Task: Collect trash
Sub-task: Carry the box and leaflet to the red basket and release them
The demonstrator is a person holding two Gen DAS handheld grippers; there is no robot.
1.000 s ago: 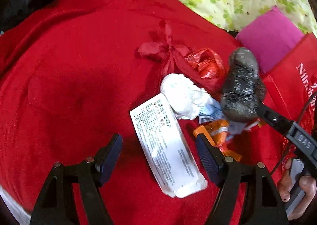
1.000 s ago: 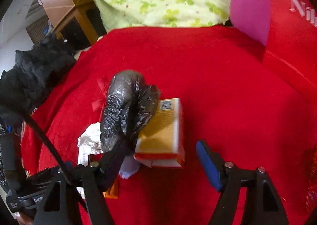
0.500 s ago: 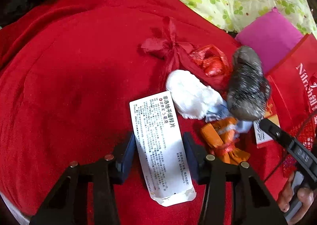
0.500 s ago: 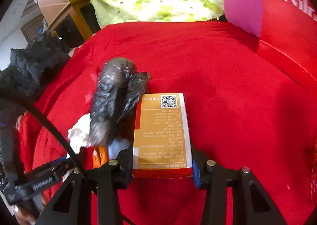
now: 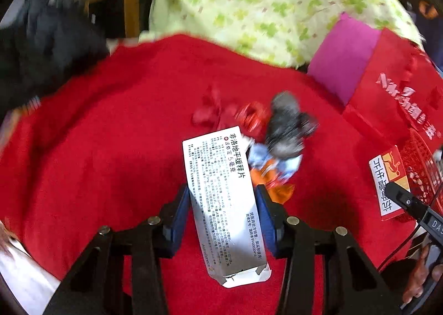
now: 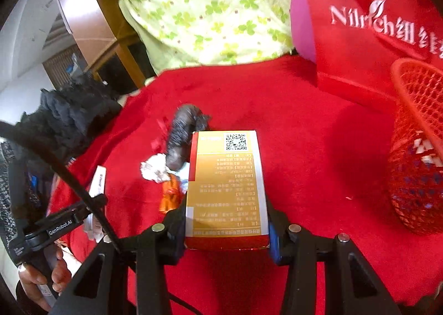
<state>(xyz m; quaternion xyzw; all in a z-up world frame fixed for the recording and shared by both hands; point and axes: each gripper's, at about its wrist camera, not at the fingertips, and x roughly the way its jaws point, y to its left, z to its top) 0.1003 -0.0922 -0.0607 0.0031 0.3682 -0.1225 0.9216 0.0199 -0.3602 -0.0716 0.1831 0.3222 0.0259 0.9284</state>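
Note:
My left gripper (image 5: 223, 212) is shut on a white medicine box (image 5: 221, 193) printed with black text, held above the red blanket (image 5: 97, 148). My right gripper (image 6: 227, 220) is shut on a gold and red box (image 6: 227, 184) with a QR code, also lifted. On the blanket lies the trash pile: a crumpled black plastic bag (image 5: 288, 126) (image 6: 182, 137), a white tissue wad (image 6: 155, 169), an orange wrapper (image 5: 277, 190) (image 6: 170, 196) and a red foil wrapper (image 5: 249, 118). A red mesh basket (image 6: 415, 148) with scraps inside stands at the right.
A red paper bag (image 6: 368, 38) with white lettering stands behind the basket, beside a magenta cushion (image 5: 346, 60). A green clover-print quilt (image 5: 263, 4) lies behind the blanket. Dark clothing (image 6: 69, 115) is heaped at the left. A person's hand (image 6: 41, 276) holds the other gripper's handle.
Both grippers closed on their boxes and lifted them off the blanket. Both views pulled back and up, the pile shrank, and the red mesh basket came into the right wrist view.

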